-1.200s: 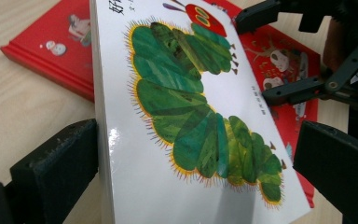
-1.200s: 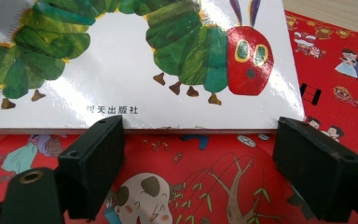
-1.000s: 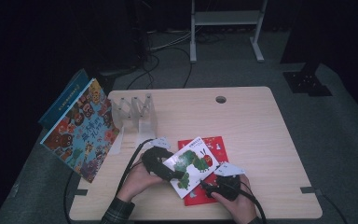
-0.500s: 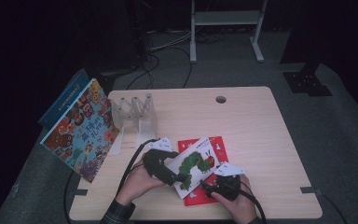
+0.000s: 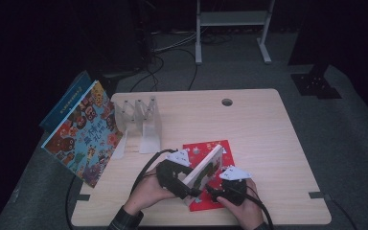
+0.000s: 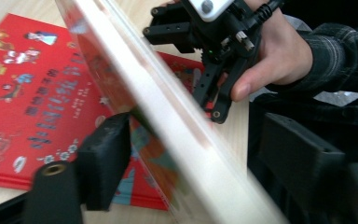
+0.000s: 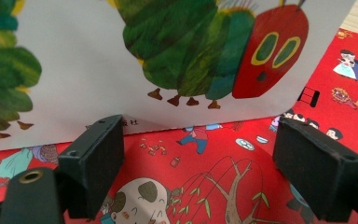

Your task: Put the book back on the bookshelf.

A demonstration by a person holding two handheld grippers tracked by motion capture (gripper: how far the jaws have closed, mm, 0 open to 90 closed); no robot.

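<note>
A white picture book with a green caterpillar stands tilted on its edge over a red picture book that lies flat at the table's front. My left gripper is at the white book's left side. In the left gripper view the book's thick edge runs between the jaws, which have just been closing. One pad is against the cover and the other stands apart. My right gripper rests open over the red book, just short of the caterpillar cover.
A clear plastic book rack stands at the table's left rear. A colourful book and a blue one lean off the left edge. A cable hole lies at the back. A white metal frame stands beyond the table.
The caterpillar book has swung from lying nearly flat up to a steep tilt on its edge. My left gripper has moved right and up against it. The right gripper stayed put.
</note>
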